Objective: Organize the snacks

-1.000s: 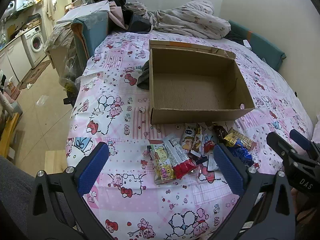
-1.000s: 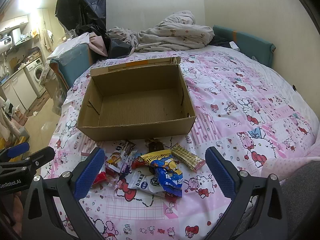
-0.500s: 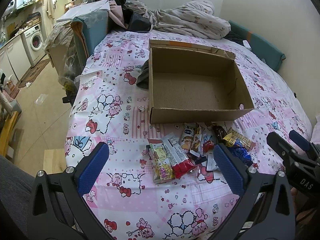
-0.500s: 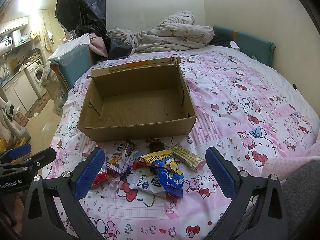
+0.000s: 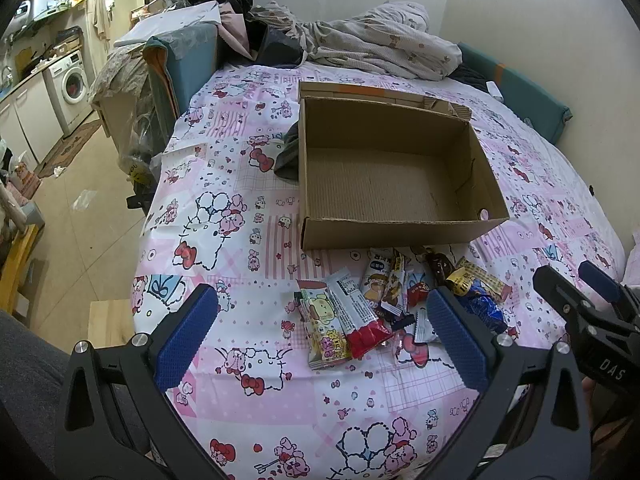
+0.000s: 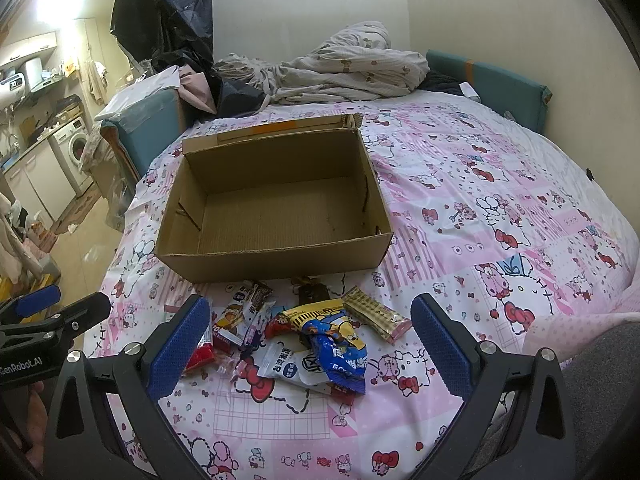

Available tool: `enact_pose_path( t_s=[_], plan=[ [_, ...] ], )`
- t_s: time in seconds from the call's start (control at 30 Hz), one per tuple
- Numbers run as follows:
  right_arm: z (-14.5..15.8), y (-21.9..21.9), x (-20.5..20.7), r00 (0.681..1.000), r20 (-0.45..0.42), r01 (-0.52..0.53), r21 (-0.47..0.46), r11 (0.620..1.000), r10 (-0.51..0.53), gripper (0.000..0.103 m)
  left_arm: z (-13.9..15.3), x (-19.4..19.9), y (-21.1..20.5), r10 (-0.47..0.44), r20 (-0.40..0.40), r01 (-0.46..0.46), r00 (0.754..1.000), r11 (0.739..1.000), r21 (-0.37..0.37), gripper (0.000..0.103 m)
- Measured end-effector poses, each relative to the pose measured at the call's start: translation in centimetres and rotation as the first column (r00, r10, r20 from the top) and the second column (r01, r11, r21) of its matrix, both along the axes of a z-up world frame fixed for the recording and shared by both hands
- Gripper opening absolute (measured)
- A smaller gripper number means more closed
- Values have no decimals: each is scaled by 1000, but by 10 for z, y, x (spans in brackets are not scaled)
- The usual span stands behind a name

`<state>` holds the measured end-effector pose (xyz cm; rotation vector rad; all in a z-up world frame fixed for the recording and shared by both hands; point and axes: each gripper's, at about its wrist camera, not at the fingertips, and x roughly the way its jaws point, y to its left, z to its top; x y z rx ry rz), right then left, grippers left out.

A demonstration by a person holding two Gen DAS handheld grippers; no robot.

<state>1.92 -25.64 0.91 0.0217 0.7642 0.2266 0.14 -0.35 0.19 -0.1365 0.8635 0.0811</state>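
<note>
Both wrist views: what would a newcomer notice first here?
An empty cardboard box sits open on the pink cartoon-print bedsheet. Just in front of its near wall lies a loose pile of snack packets, none yet inside. The left tool and right tool hover open over the pile.

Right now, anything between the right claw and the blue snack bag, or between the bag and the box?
Nothing visible blocks the open right claw from the blue bag, which lies on top of the pile. Only the box's near wall stands between bag and box; it must be lifted over. The box is empty.
</note>
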Motion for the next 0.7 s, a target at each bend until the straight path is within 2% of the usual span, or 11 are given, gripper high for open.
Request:
enact_pose_path(
  t_s=[0.7],
  plan=[
    [-1,1,-1,1000,0,-4,1,1000,4,103,1,-1,1,0,3,0,1000,1000,1,103]
  ],
)
